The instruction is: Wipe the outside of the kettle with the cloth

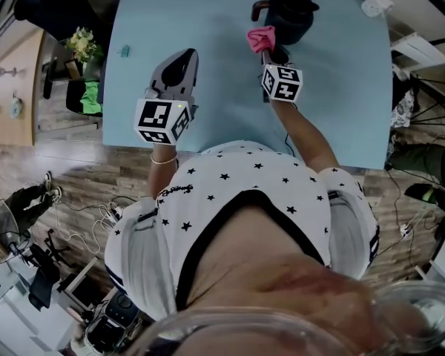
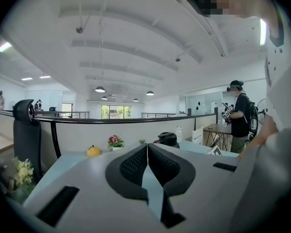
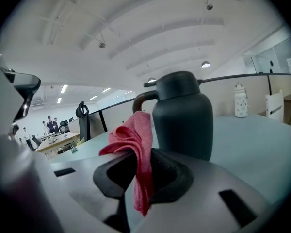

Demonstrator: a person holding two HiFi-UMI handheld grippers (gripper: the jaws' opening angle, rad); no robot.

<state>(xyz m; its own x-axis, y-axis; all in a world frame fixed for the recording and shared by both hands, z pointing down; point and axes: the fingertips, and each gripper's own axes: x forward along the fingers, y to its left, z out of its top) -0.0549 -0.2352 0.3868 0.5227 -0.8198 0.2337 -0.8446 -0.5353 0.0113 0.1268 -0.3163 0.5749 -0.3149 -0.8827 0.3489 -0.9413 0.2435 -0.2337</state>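
Note:
A dark kettle with a curved handle stands at the far middle of the pale blue table. In the right gripper view the kettle rises just beyond the jaws. My right gripper is shut on a pink cloth, which bunches above the jaws and hangs down between them; the cloth sits close to the kettle's handle side. My left gripper hovers over the table's left half, jaws pressed together with nothing in them. Only the kettle's lid shows past the left gripper.
A yellow fruit and a small flower pot sit at the table's far edge. A small teal object lies near the left edge, a white item at the far right corner. A black chair stands left.

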